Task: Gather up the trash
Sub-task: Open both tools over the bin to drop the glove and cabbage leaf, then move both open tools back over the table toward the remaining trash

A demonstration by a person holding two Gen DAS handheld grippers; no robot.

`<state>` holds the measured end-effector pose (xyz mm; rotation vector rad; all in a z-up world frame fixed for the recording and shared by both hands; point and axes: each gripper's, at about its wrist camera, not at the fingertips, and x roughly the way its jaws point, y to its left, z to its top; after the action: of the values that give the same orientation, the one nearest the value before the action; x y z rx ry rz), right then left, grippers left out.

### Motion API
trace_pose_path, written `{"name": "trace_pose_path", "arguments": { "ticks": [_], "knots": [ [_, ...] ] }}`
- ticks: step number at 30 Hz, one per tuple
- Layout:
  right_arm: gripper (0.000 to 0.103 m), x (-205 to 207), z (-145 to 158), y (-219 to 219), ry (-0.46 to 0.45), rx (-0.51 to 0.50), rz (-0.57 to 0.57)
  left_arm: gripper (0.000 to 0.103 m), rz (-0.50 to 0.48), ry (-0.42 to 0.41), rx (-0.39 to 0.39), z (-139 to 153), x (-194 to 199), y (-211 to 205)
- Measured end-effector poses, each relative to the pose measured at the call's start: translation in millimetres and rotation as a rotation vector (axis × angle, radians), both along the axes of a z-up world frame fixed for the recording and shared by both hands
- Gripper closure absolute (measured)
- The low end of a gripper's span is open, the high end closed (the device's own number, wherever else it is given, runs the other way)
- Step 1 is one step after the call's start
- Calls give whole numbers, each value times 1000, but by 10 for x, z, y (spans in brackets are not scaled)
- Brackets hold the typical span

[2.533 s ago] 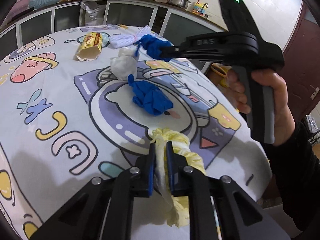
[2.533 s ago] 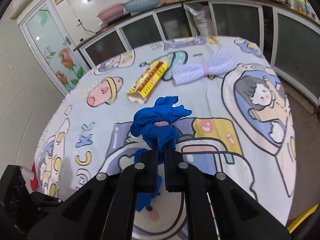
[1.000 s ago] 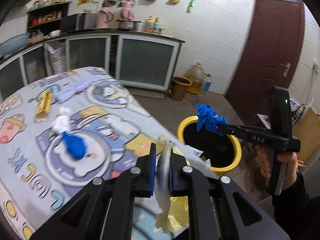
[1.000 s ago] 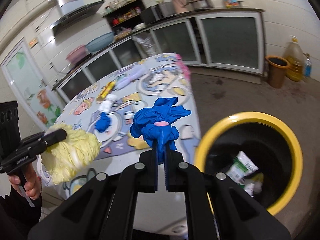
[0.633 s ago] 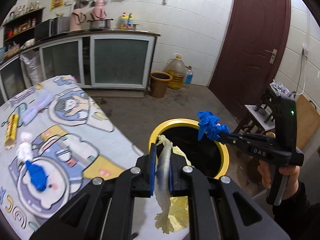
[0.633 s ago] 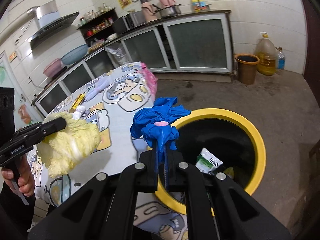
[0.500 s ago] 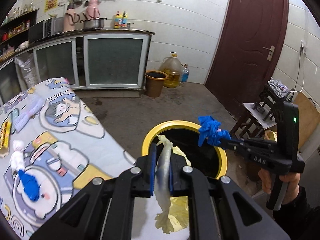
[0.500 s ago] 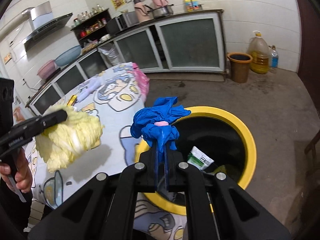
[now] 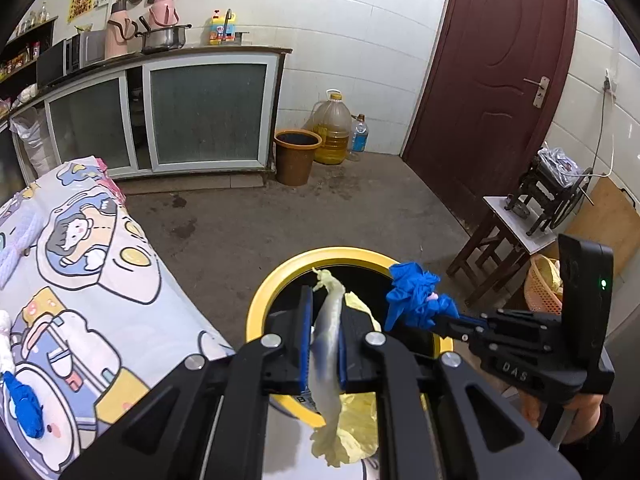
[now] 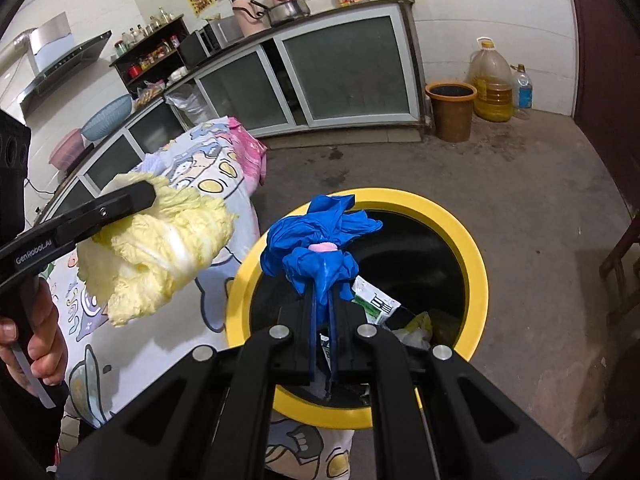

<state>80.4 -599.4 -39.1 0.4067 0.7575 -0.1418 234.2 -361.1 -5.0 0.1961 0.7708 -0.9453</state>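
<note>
We find the left tongs [image 9: 323, 342] pinching a yellow cabbage leaf [image 9: 340, 420] over the near rim of the yellow-rimmed bin [image 10: 476, 272], which stands on the floor just beside the tabletop [image 9: 100, 280] edge. The right tongs [image 10: 323, 334] are pressed together on a blue glove wad [image 10: 320, 236] above the bin's open mouth. Wrappers lie inside. Bare floor surrounds the bin's far side. Another blue wad [image 9: 24, 410] lies on the tabletop.
</note>
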Motion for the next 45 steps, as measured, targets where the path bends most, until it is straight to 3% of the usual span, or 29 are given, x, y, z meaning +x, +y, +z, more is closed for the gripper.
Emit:
{"name": "trace_pose_path", "arguments": {
  "ticks": [15, 27, 29, 30, 31, 32, 34, 39, 45],
  "knots": [
    [97, 62, -214, -125, 76, 30, -58, 94, 0, 43, 51, -254, 93, -420],
    [96, 114, -253, -190, 108, 32, -82, 92, 13, 42, 38, -269, 158, -475],
    [95, 112, -277, -212, 119, 51, -93, 68, 31, 45, 17, -245, 163, -452],
    [93, 109, -292, -217, 125, 53, -93, 35, 48, 40, 7, -228, 151, -435],
    [83, 108, -304, -220, 131, 50, -94, 16, 76, 22, -17, -188, 144, -376],
    [65, 96, -314, -220, 137, 43, -100, 13, 95, 5, -39, -145, 135, -310],
    [51, 59, -328, -236, 131, 43, -109, 8, 125, -19, -41, -90, 140, -226],
    [51, -18, -261, -170, 110, 0, -111, 8, 210, -55, -52, 23, 280, 213],
    [51, 76, -39, 179, -7, -20, -2, 8, 340, -136, -6, 166, 585, 988]
  ]
}}
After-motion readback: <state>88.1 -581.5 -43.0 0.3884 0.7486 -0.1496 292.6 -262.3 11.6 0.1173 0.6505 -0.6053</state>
